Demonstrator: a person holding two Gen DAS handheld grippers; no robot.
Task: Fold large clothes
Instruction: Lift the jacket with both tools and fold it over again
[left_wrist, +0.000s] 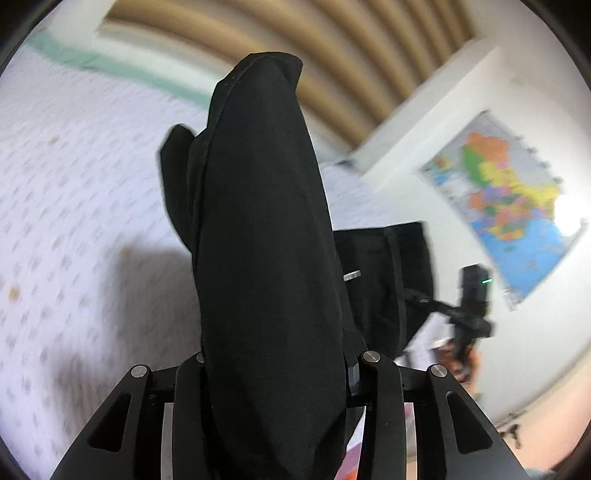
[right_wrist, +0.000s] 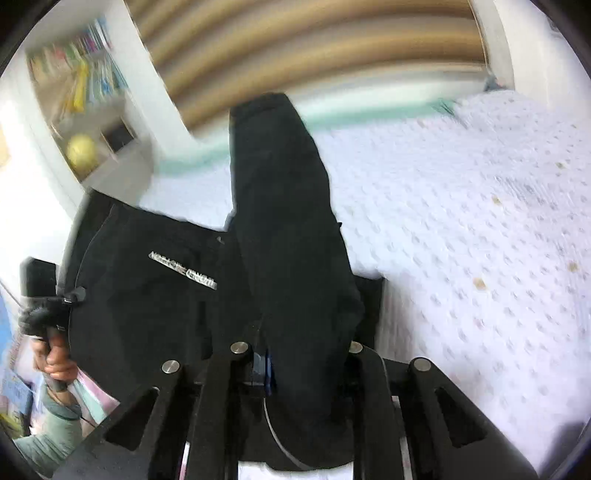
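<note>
A large black garment (left_wrist: 266, 236) with a small white logo (right_wrist: 183, 269) is held up between both grippers above a white dotted bed cover (left_wrist: 74, 206). My left gripper (left_wrist: 280, 373) is shut on a thick fold of the black cloth, which hides its fingertips. My right gripper (right_wrist: 295, 354) is shut on another fold of the same garment (right_wrist: 288, 229). The right gripper also shows in the left wrist view (left_wrist: 472, 295), gripping the garment's far edge. The left gripper shows in the right wrist view (right_wrist: 40, 295).
The bed cover (right_wrist: 461, 240) has a green edge strip (left_wrist: 110, 62). A striped tan headboard (left_wrist: 314, 55) stands behind the bed. A coloured wall map (left_wrist: 509, 199) hangs on the right, and a white shelf with books and a yellow ball (right_wrist: 81, 147) is to the left.
</note>
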